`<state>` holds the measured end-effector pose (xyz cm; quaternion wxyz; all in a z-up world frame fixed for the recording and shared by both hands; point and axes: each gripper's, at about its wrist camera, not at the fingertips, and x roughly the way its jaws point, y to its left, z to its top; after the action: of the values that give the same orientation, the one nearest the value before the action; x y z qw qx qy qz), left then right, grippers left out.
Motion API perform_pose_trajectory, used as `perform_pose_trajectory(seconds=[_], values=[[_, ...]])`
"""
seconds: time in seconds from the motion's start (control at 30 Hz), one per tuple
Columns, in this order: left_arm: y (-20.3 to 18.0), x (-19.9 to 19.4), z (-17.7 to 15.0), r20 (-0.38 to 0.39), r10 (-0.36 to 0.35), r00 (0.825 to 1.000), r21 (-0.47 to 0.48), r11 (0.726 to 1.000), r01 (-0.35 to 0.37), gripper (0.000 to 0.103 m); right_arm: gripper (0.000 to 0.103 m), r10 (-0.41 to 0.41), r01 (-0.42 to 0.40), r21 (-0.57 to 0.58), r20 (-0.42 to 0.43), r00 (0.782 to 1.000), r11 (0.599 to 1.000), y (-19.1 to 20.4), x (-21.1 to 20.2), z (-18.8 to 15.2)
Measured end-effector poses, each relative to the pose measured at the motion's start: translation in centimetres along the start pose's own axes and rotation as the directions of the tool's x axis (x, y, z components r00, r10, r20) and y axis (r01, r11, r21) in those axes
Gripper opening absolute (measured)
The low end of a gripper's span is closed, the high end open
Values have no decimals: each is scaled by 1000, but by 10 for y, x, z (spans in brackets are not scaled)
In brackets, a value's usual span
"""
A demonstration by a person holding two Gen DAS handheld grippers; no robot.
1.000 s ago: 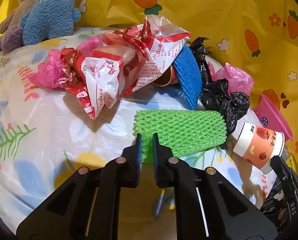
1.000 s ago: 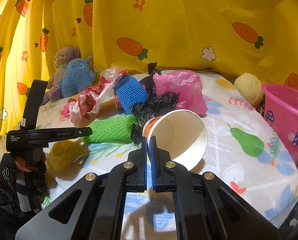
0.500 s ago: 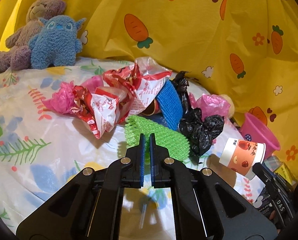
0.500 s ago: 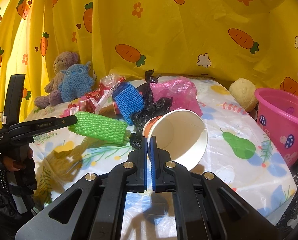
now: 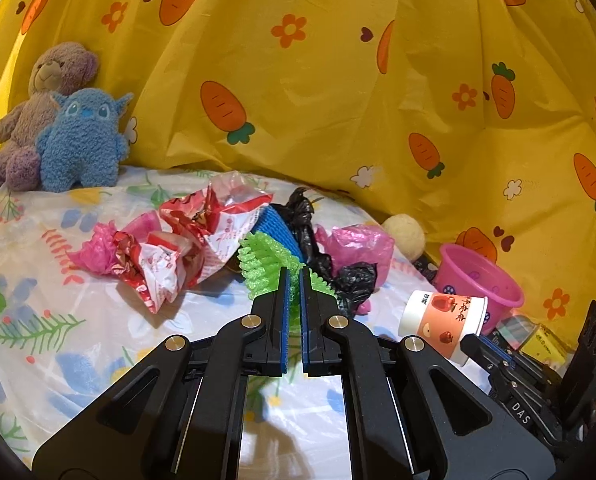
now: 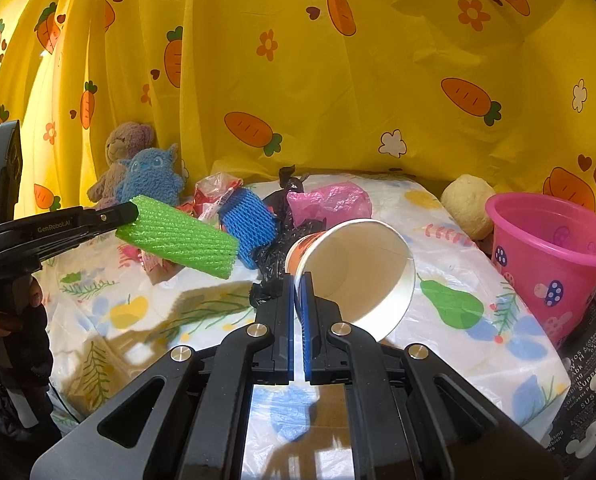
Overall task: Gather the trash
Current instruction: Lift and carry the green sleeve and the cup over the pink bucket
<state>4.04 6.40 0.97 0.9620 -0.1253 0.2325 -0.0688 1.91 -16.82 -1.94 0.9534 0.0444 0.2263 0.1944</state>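
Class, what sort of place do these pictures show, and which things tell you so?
Probably a staged child's play corner: a yellow carrot-print curtain, two plush toys and a table under a fruit-print plastic cloth strewn with wrappers.

A tabletop (image 6: 478,344) covered in white plastic sheeting with fruit and leaf prints is seen. Lying on it: crumpled red-and-white snack wrappers (image 5: 185,240), a blue foam net sleeve (image 6: 247,228), crumpled black plastic bags (image 5: 338,276), a pink plastic bag (image 6: 330,200), a blue plush toy (image 5: 81,140) beside a brown teddy bear (image 5: 45,92), and a beige ball (image 6: 468,204).
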Motion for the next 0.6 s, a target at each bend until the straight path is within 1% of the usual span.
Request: perform_pose_trajectory(seconds=[0.27, 0.6], values=[[-24, 6, 1, -3, -43, 999, 32, 999, 43, 4, 4, -29, 28, 24, 21, 999, 999, -15, -10, 3], [-67, 20, 5, -12, -121, 993, 79, 989, 122, 4, 4, -82, 80, 41, 51, 995, 996, -36, -22, 7]])
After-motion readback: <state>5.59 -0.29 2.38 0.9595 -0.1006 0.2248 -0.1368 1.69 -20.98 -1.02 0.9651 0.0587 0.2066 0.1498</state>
